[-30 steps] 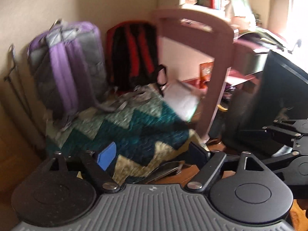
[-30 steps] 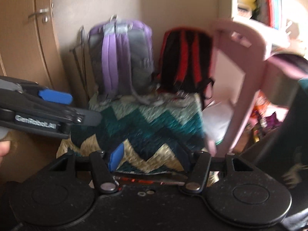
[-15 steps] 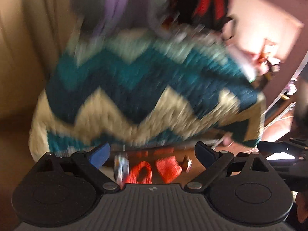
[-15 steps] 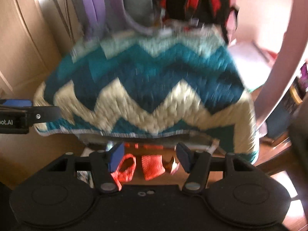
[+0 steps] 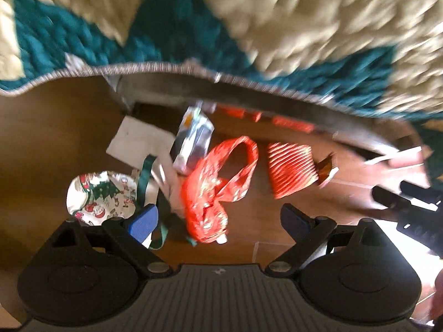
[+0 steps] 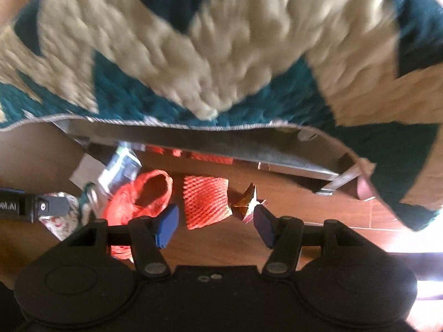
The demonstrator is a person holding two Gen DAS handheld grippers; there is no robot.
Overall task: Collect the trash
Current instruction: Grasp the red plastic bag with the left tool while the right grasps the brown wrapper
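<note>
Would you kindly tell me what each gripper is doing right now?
Left gripper: open, holding nothing.
Right gripper: open, holding nothing.

Both views are smeared by motion blur, worst across the blanket (image 5: 304, 27); white glare is blown out on the floor (image 6: 415, 243) at right, and edges are bent by fisheye distortion.

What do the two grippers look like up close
Both are black plastic. Each left gripper and right gripper has two jointed fingers with blue pads, pivot screws and round discs either side. The left body is ribbed grey; white lettering marks its side.
</note>
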